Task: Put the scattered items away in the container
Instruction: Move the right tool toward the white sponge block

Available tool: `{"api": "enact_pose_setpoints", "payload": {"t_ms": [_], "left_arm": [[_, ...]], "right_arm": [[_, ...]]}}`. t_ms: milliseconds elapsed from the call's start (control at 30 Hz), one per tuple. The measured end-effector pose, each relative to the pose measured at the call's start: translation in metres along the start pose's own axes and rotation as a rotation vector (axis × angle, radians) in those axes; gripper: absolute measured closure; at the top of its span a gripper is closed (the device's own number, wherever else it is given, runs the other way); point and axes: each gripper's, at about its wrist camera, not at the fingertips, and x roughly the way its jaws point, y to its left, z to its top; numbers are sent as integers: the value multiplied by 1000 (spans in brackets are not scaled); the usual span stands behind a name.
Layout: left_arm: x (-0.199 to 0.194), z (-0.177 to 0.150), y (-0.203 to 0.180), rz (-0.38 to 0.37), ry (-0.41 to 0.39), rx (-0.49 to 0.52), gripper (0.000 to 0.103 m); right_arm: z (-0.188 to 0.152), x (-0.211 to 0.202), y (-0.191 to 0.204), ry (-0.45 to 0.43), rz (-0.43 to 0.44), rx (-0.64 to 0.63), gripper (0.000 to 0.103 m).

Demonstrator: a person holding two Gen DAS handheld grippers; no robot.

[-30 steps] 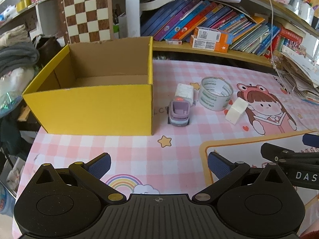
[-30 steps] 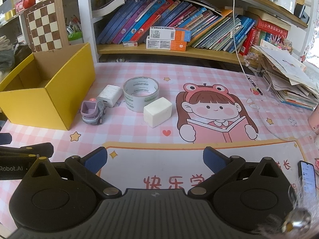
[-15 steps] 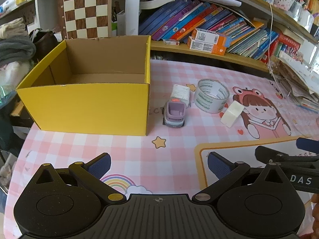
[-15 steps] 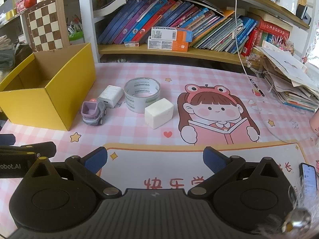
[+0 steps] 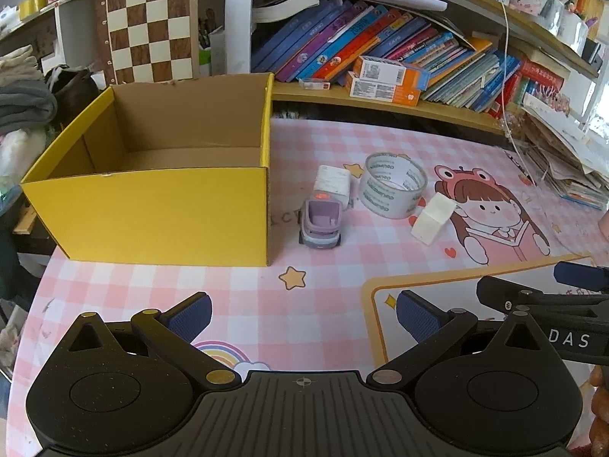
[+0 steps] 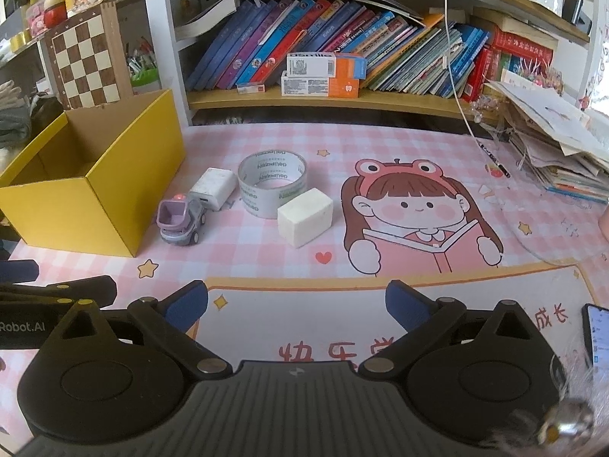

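Note:
An open yellow cardboard box (image 5: 152, 209) (image 6: 95, 194) stands on the left of the pink mat, with nothing visible inside. Right of it lie a purple toy truck (image 5: 321, 222) (image 6: 182, 219), a white charger block (image 5: 332, 182) (image 6: 214, 187), a roll of clear tape (image 5: 393, 184) (image 6: 272, 182) and a white foam block (image 5: 434, 219) (image 6: 305, 217). My left gripper (image 5: 302, 314) is open and empty, well short of the truck. My right gripper (image 6: 297, 304) is open and empty, near the mat's front, short of the foam block.
A low bookshelf (image 5: 380, 99) with books and small cartons runs along the back. A chessboard (image 5: 148, 30) leans behind the box. Stacked papers (image 6: 563, 144) lie at the right, a phone (image 6: 597, 335) at the front right edge. Each gripper shows at the other's view edge.
Both grippers have drawn back and risen slightly, so the box and items sit a little farther off. Both stay open. No item has moved.

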Motion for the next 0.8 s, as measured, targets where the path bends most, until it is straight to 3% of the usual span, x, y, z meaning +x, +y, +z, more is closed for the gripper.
{"api": "enact_pose_setpoints", "payload": {"t_ms": [333, 600, 800], "left_arm": [[-7, -6, -15, 53, -14, 56, 0], [-11, -7, -23, 53, -23, 69, 0], [-14, -6, -32, 69, -40, 87, 0]], "right_arm": [[-3, 0, -6, 6, 6, -9, 1], [-6, 1, -10, -4, 6, -9, 1], [-6, -4, -13, -50, -16, -25, 1]]}}
